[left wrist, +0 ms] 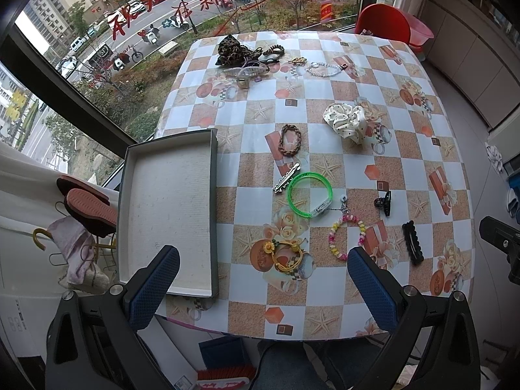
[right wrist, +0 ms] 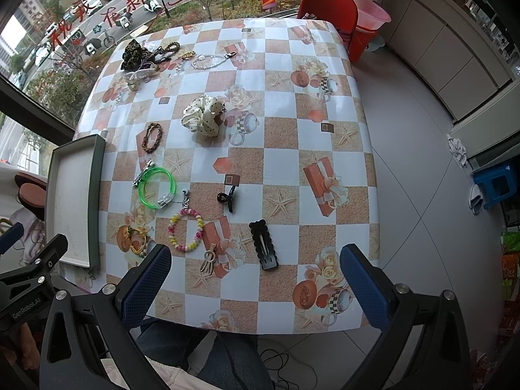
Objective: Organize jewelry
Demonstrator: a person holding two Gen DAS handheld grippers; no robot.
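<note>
The jewelry lies scattered on the checkered oilcloth surface (left wrist: 325, 308), none yet in the shallow grey cardboard tray (left wrist: 169, 201) at its left edge – a translucent green plastic bangle (left wrist: 310, 195), a pink-and-yellow beaded bracelet (left wrist: 347, 235), a brown braided hair tie (left wrist: 290, 139), a cream polka-dot scrunchie (left wrist: 349, 122). Both the left hand-held gripper (left wrist: 263, 268) and the right hand-held gripper (right wrist: 255, 263) hover spread wide, holding nothing. Best, I'd judge, to start with pieces nearest the tray, pinching the bangle by its rim. Only the right view shows a pale wooden clip (right wrist: 209, 261) – the left view alone shows the tray whole
</note>
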